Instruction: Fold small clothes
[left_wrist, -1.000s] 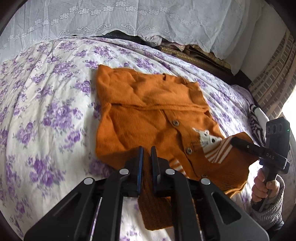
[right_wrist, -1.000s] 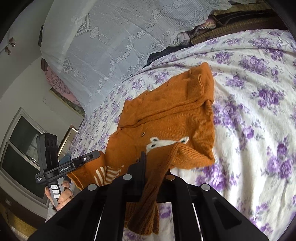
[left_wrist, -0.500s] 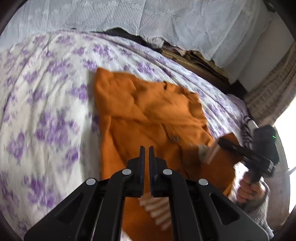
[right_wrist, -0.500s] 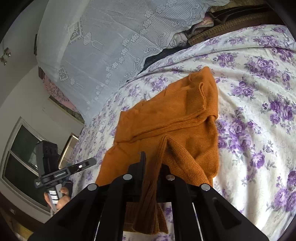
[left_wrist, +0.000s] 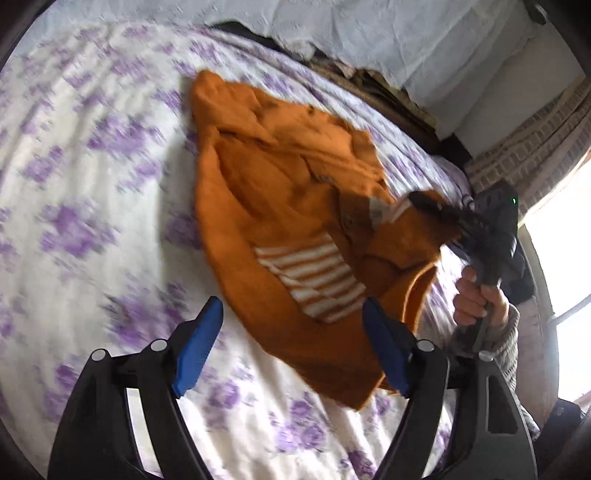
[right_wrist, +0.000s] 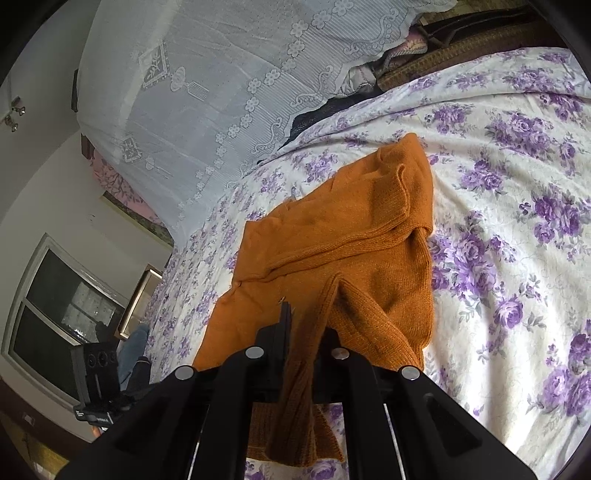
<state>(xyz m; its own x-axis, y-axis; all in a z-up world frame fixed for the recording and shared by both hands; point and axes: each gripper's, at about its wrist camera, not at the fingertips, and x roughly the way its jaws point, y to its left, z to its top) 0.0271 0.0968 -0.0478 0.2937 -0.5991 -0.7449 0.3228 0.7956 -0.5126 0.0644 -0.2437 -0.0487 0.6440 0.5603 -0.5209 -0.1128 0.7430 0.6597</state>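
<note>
A small orange knit cardigan (left_wrist: 280, 206) with a white-striped patch (left_wrist: 314, 273) lies on the floral bed sheet (left_wrist: 74, 184). My left gripper (left_wrist: 291, 347) is open wide and empty, above the cardigan's near hem. My right gripper (right_wrist: 306, 325) is shut on a fold of the cardigan (right_wrist: 332, 243), and a knit edge hangs down between its fingers. In the left wrist view the right gripper (left_wrist: 424, 201) pinches the cardigan's right side and lifts it over the body.
White lace bedding (right_wrist: 221, 92) is piled at the head of the bed. Dark and brown cloths (left_wrist: 388, 92) lie along the bed's far edge. A window (right_wrist: 55, 314) is at the left in the right wrist view.
My left gripper has opened and let go of the cardigan, then drawn back. My right gripper has carried its fold further across the cardigan's body.
</note>
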